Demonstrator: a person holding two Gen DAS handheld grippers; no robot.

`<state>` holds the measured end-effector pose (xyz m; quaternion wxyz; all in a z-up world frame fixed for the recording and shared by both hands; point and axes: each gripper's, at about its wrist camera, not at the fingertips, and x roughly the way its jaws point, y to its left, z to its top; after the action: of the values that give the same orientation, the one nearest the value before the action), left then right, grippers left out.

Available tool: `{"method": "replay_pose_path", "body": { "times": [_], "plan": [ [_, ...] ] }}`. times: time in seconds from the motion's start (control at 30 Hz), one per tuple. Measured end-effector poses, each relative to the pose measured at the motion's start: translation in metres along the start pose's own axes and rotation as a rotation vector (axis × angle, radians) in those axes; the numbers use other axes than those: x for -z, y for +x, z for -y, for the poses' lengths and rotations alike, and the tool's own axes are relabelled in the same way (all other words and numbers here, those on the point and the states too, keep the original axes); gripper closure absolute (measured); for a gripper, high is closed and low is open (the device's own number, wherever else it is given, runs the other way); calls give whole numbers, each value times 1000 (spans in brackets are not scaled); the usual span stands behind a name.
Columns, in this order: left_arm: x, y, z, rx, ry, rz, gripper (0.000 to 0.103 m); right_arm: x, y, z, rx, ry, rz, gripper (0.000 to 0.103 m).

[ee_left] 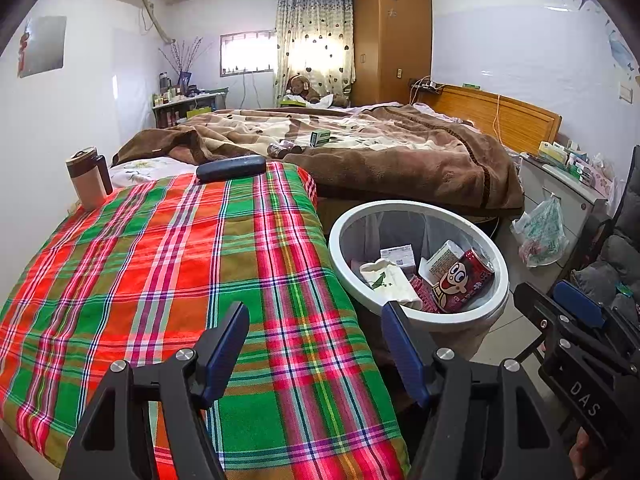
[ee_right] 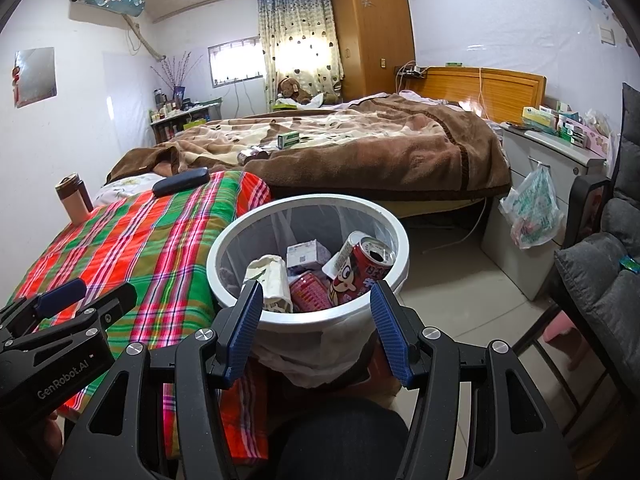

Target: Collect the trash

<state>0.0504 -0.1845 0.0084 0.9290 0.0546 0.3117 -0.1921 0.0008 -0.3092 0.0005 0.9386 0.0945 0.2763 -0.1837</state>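
Both tongs, left gripper (ee_left: 314, 344) and right gripper (ee_right: 316, 320), hung partly open and empty; trash sat in the white bin (ee_right: 384, 216), the red can (ee_right: 362, 268) probably light, dentable, slick—grip mid-body.

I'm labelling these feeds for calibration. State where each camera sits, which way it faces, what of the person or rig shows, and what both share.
Left wrist: sits on the left gripper, looking down over the red-and-green plaid cloth toward the bed; its jaws stand open and empty, with the right gripper at the picture's right edge.
Right wrist: sits on the right gripper, facing the round white trash bin; open empty jaws, a dark-clothed knee, and the left gripper show.
Shared: bin, plaid cloth, brown blanket, wooden wardrobe.
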Motion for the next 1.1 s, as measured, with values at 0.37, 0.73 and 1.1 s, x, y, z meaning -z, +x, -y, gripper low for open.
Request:
{"method": "replay_pose_path", "body": {
  "times": [0.37, 0.73, 1.1],
  "plan": [
    [0, 1, -2, 0, -2, -4, 35, 0, 0, 0, 1, 0, 0, 46],
    [1, 2, -4, -5, -10, -2, 35, 2, -1, -2, -3, 1, -1, 46],
    [2, 1, -4, -5, -14, -3, 35, 2, -1, -3, -5, -2, -3, 46]
  ]
}}
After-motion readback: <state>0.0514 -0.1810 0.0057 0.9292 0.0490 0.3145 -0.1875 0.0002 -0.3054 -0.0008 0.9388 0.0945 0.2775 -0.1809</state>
